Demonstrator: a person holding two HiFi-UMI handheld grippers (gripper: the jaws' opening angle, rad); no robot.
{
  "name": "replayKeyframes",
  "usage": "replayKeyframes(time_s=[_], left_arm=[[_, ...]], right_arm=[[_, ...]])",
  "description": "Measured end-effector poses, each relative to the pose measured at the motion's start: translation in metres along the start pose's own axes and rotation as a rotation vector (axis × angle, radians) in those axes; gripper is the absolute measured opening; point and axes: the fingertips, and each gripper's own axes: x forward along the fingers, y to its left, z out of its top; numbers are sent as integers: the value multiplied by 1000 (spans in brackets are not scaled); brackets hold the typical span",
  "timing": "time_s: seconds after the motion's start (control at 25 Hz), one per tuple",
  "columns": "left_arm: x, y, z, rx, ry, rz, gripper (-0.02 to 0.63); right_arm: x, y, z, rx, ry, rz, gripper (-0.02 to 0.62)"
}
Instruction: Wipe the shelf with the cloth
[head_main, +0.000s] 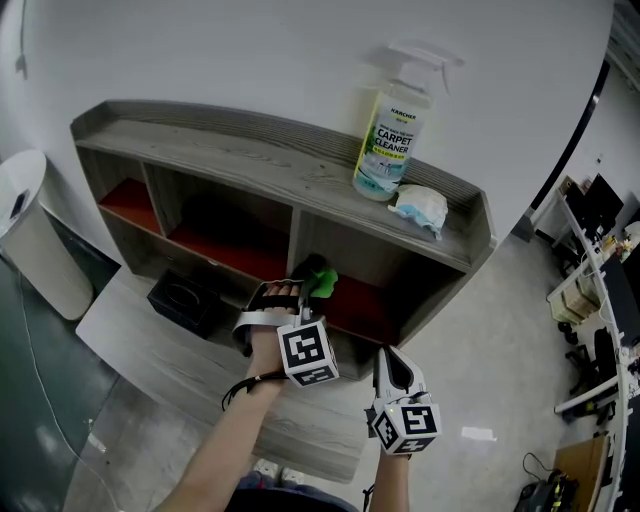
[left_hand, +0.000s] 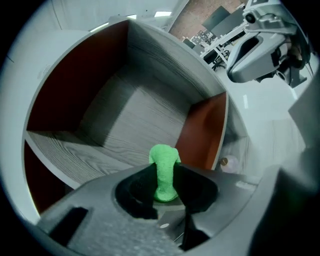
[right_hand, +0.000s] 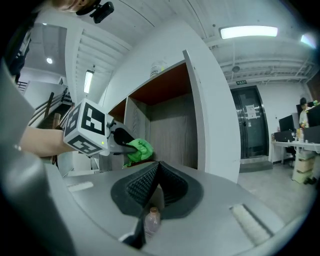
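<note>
A grey wooden shelf (head_main: 250, 150) with red-lined compartments stands against the white wall. My left gripper (head_main: 305, 276) is shut on a bright green cloth (head_main: 321, 279) at the mouth of the lower right compartment (head_main: 372, 303). In the left gripper view the green cloth (left_hand: 164, 172) stands pinched between the jaws, facing the compartment's grey back panel (left_hand: 135, 115) and red side wall (left_hand: 202, 132). My right gripper (head_main: 392, 356) hangs lower and to the right, outside the shelf, shut with nothing in it. The right gripper view shows its closed jaws (right_hand: 157, 169) and the cloth (right_hand: 139, 149) beyond.
A carpet-cleaner spray bottle (head_main: 392, 140) and a white packet (head_main: 420, 208) stand on the shelf top. A black box (head_main: 185, 298) sits on the lower ledge (head_main: 180, 355) at the left. A white bin (head_main: 30, 230) stands left of the shelf. Office desks are far right.
</note>
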Motion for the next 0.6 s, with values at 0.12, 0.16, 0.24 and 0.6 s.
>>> replayKeyframes(time_s=[0.12, 0.16, 0.24, 0.6], left_arm=[[6, -14, -7, -22, 9, -36, 84], [8, -18, -9, -26, 11, -44, 84], [10, -24, -11, -32, 13, -57, 84], [0, -5, 13, -209, -90, -21, 84]], right_arm=[[-1, -1, 0, -2, 1, 0, 9], [-2, -1, 0, -2, 1, 0, 9], [-3, -1, 0, -3, 2, 0, 9], [-8, -7, 4, -10, -4, -6, 9]])
